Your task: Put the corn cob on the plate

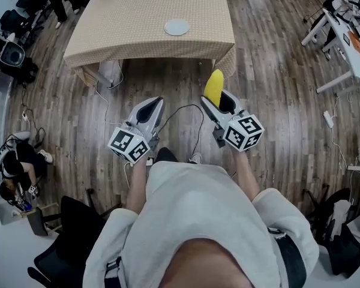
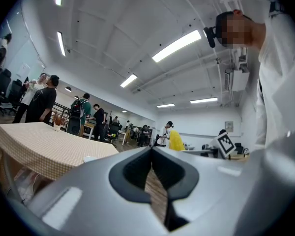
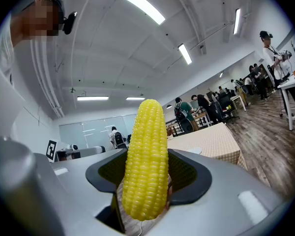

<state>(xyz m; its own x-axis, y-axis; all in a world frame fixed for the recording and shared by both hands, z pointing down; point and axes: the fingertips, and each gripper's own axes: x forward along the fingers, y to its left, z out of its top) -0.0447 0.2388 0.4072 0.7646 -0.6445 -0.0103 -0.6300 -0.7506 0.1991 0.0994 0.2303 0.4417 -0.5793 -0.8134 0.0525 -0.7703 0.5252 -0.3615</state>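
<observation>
Yellow corn cob (image 1: 213, 86) held in right claw (image 1: 218, 101): carry to far table (image 1: 144, 17), lower gently onto plate (image 1: 177, 27); left claw (image 1: 155, 105) closed, empty.

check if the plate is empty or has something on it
Empty: the plate shows bare white; the corn cob is clamped in the right gripper.

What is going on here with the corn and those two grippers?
A person stands holding a gripper in each hand. The right gripper is clamped on a yellow corn cob. The left gripper is shut and empty. Both are over the wooden floor, short of the table where the white plate sits, so the corn cob is not yet delivered.
</observation>
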